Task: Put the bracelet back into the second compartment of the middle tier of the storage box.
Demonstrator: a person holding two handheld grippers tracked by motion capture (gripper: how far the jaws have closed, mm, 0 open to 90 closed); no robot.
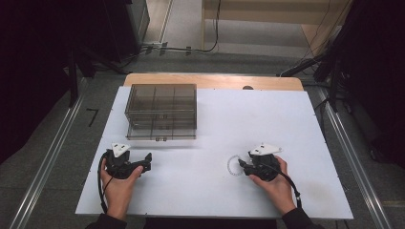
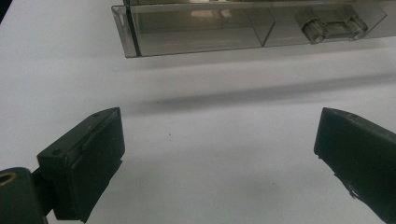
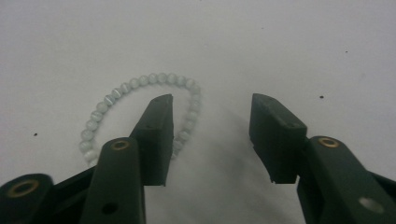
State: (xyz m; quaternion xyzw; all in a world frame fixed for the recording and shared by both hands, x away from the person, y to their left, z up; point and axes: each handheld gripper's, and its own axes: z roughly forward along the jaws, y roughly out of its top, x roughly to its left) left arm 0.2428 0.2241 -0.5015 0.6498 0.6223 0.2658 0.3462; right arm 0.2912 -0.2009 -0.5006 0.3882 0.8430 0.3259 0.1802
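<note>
Right claw (image 3: 210,135) spread, one jaw inside the bead bracelet (image 3: 140,112), other outside; bracelet flat on white surface (image 1: 200,181), well clear of the drawer box (image 1: 161,112). Drop low, pinch the strand. Left claw (image 2: 219,154) spread, empty.

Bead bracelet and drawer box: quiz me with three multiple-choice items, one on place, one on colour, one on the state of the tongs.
1. Where does the bead bracelet lie?
A. on the white table, by the right tongs
B. inside the drawer box
C. on the floor

2. What colour are its beads?
A. red
B. pale whitish green
C. black

3. How do the left tongs stand?
A. shut on the bracelet
B. shut on a drawer knob
C. open, holding nothing

Answers: 1 A, the right tongs have one jaw over the ring of beads on the table. 2 B, the beads look pale and milky. 3 C, the jaws stand wide apart, short of the drawer box.
</note>
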